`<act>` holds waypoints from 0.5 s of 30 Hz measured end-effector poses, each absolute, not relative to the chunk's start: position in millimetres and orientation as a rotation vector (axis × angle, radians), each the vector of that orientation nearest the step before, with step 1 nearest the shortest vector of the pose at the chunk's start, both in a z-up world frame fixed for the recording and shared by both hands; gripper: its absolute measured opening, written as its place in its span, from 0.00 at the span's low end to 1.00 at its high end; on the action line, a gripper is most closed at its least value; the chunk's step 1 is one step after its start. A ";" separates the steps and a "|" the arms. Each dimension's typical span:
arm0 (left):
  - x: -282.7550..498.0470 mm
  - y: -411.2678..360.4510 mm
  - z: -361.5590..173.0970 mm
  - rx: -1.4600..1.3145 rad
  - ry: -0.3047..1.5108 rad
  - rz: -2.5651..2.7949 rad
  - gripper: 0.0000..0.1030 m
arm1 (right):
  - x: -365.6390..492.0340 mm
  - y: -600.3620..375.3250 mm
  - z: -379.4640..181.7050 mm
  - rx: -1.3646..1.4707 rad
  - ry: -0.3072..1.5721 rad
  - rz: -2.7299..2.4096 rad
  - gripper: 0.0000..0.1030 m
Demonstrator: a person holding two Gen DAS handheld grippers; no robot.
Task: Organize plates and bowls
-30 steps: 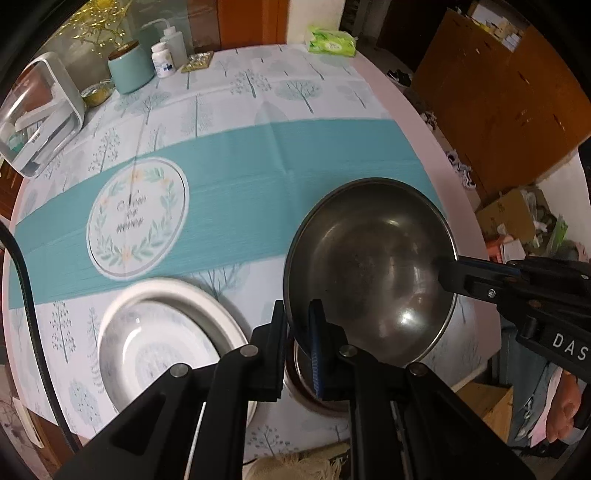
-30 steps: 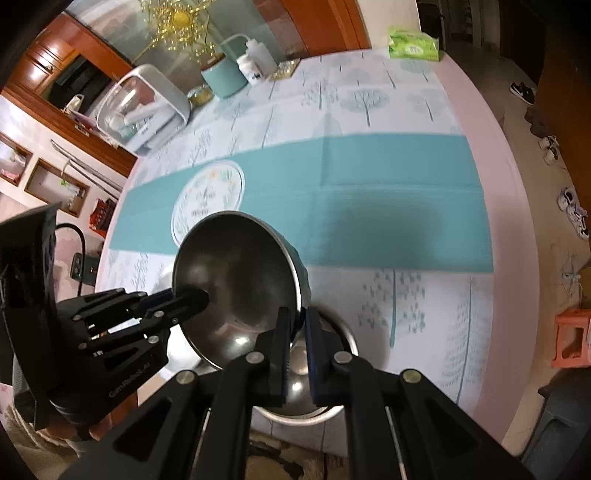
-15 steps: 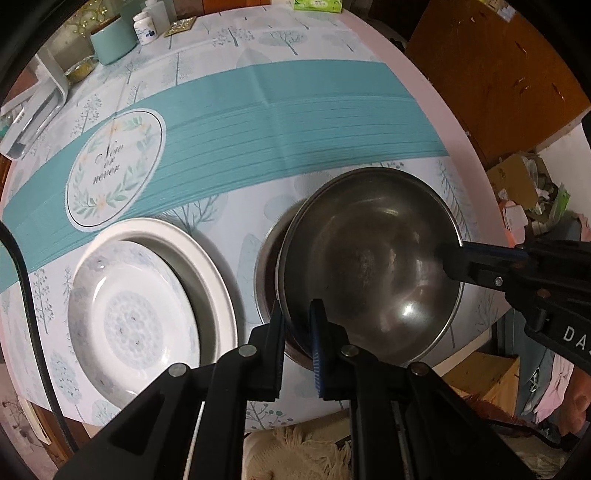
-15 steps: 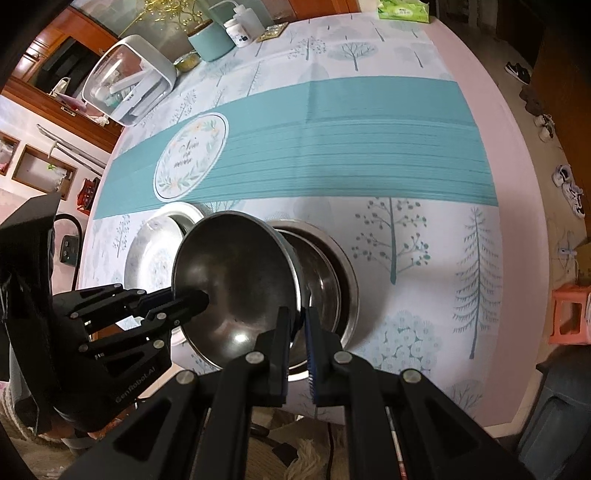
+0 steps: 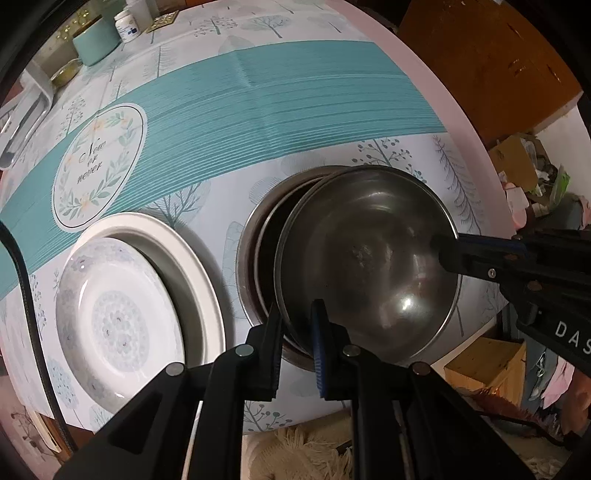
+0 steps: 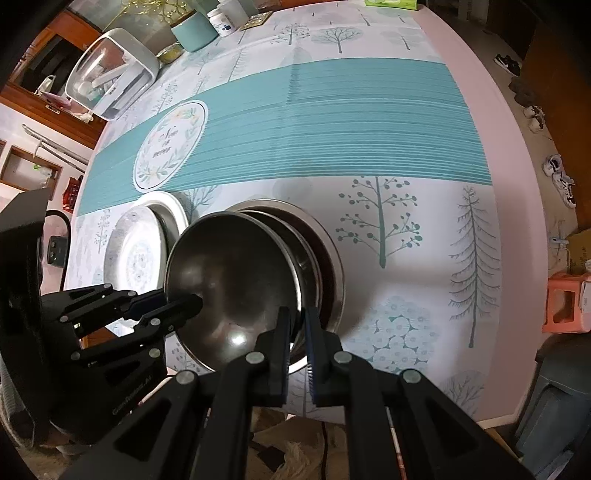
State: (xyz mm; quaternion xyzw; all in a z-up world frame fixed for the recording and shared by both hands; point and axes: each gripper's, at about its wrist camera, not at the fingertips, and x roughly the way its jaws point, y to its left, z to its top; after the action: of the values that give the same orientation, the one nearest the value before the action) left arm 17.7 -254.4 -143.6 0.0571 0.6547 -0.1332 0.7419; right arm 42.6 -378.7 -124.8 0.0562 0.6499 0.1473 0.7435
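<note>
Fingers [image 5: 275,332] clamp steel bowl [image 5: 369,258] above patterned tablecloth [image 5: 295,103].

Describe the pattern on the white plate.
Pale blue-grey floral medallion, floral rim; white plate shows best in left wrist view.

Pretty clearly somebody's home, a lived-in dining room. A round counter [image 6: 491,122] is wearing a tree-print tablecloth [image 6: 380,221] with a teal stripe, and bottles [image 6: 225,14], a teal canister [image 6: 194,31] and a tissue pack [image 6: 391,3] are sitting at the far edge. Sneakers [image 6: 561,181] are lying on the floor, cardboard boxes [image 5: 513,166] are piling up nearby, and wooden cabinets [image 5: 491,62] are lining the walls.
</note>
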 end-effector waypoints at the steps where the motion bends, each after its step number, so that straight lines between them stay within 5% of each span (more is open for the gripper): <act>1: 17.4 -255.1 -143.6 0.129 1.433 -0.294 0.12 | 42.8 -378.7 -125.1 0.122 1.423 0.322 0.07; 10: 14.4 -263.1 -129.2 0.187 1.337 -0.318 0.51 | 42.9 -375.0 -120.9 0.091 1.375 0.298 0.11; 15: 13.1 -265.2 -117.1 0.213 1.277 -0.318 0.62 | 44.1 -372.5 -111.7 0.058 1.332 0.303 0.13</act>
State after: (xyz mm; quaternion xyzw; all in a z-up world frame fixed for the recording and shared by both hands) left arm 13.1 -265.2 -117.1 0.0987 0.5922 -0.1475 0.7860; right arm 44.1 -372.5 -111.7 0.0269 0.6152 0.1401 0.7754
